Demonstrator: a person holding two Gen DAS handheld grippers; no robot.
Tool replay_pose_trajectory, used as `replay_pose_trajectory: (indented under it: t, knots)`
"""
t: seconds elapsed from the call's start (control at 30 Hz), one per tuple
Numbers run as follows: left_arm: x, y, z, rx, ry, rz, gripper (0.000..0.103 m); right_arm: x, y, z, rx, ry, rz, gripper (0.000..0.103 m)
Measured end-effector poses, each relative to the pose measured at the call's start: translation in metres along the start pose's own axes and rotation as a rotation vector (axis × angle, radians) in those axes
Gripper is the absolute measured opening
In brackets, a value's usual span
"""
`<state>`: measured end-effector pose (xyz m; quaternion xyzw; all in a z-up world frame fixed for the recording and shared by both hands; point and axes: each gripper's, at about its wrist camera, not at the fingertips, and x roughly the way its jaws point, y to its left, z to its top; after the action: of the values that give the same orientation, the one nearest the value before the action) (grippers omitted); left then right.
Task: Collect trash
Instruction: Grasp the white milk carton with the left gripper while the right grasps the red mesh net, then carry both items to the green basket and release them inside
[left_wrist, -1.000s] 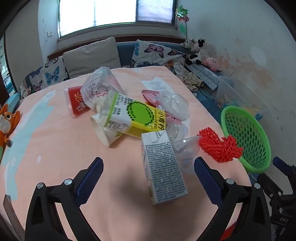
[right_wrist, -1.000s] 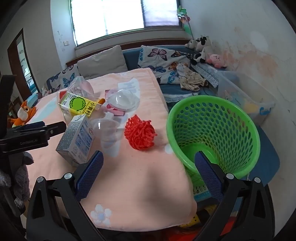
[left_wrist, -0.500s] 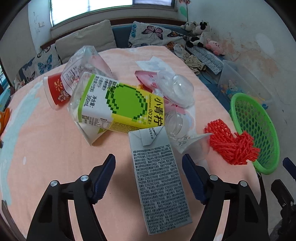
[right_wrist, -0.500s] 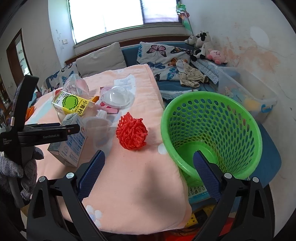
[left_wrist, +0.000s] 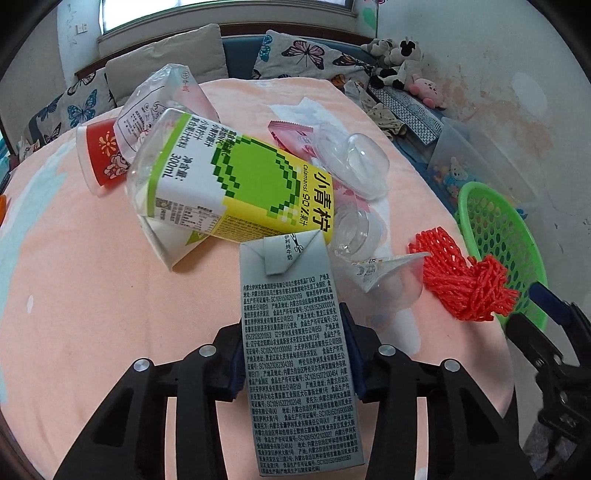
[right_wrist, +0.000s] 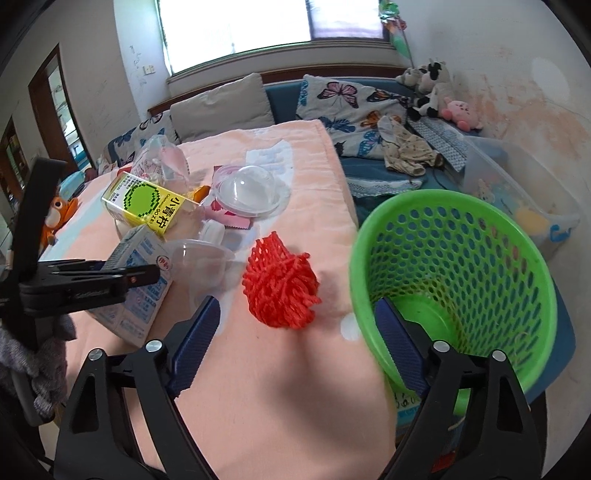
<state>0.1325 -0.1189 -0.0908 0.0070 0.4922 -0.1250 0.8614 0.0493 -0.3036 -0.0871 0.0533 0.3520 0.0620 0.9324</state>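
My left fingers (left_wrist: 295, 354) have just been closing and now clamp the grey carton (left_wrist: 295, 354) across its width, long axis running away from me. My right fingers (right_wrist: 299, 347), apart and narrowing, are nearer the red net (right_wrist: 280, 286), ahead beside that carton.

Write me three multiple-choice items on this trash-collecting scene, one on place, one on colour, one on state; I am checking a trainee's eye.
1. Where does the red foam net lie?
A. In the basket
B. On the tablecloth beside the basket
C. Under the juice carton

2. What colour is the basket?
A. Green
B. Blue
C. White

3. What is the left gripper doing?
A. Gaping over bare cloth
B. Clamped on the milk carton
C. Holding a cup

Key: B, the net sits on cloth left of the rim; A, green mesh wall; B, its closing pads press the carton's sides.
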Motion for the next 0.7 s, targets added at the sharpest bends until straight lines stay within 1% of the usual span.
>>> replay_pose_trajectory:
  t: [0.1, 0.2, 0.3, 0.37, 0.43, 0.5, 0.63, 0.7]
  knots:
    - [-0.008, 0.006, -0.005, -0.013, -0.01, -0.011, 0.041, 0.013, -0.001, 0.0, 0.005, 0.042, 0.003, 0.08]
    - [-0.019, 0.013, -0.008, -0.027, -0.023, -0.02, 0.041, 0.024, 0.001, 0.002, -0.004, 0.065, 0.001, 0.08]
    - [-0.032, 0.021, -0.01, -0.042, -0.047, -0.028, 0.041, 0.035, 0.004, 0.002, -0.02, 0.091, 0.005, 0.071]
    - [-0.038, 0.024, -0.012, -0.048, -0.061, -0.029, 0.041, 0.04, 0.007, 0.003, -0.03, 0.091, 0.004, 0.067]
    - [-0.045, 0.027, -0.012, -0.049, -0.078, -0.022, 0.041, 0.044, 0.008, 0.002, -0.035, 0.099, 0.002, 0.058]
    - [-0.052, 0.029, -0.012, -0.048, -0.091, -0.019, 0.041, 0.044, 0.008, 0.002, -0.028, 0.096, 0.006, 0.053]
    - [-0.062, 0.029, -0.012, -0.039, -0.11, -0.024, 0.041, 0.037, 0.008, 0.0, -0.019, 0.081, 0.005, 0.048]
    - [-0.066, 0.026, -0.012, -0.029, -0.118, -0.029, 0.041, 0.03, 0.006, 0.0, -0.008, 0.073, 0.003, 0.047]
